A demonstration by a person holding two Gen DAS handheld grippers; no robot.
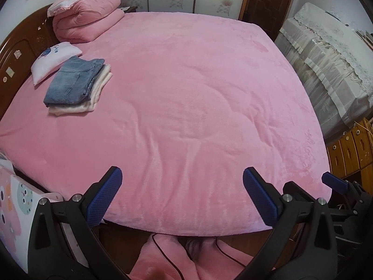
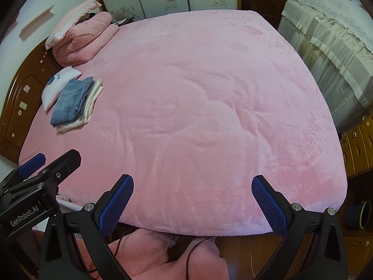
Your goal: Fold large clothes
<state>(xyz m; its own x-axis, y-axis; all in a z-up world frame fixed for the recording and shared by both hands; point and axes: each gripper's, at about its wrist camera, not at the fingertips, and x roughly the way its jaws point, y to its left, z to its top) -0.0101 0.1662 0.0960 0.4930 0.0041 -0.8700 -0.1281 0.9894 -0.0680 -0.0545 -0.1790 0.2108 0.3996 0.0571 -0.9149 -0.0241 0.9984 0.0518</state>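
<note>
Bedspread (image 1: 186, 88) lies bare beyond the near edge; folded clothes (image 1: 74, 86) far-left.

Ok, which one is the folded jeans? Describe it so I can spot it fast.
Start at the wooden headboard beside the pink bed. By the small white pillow sits a short stack; the folded jeans are its faded blue denim top layer, over cream cloth.

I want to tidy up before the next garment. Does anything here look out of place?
Yes. Pink fabric lies crumpled on the floor below the near edge of the bed, a dark cord trailing across it. The folded jeans stack looks neat.
</note>
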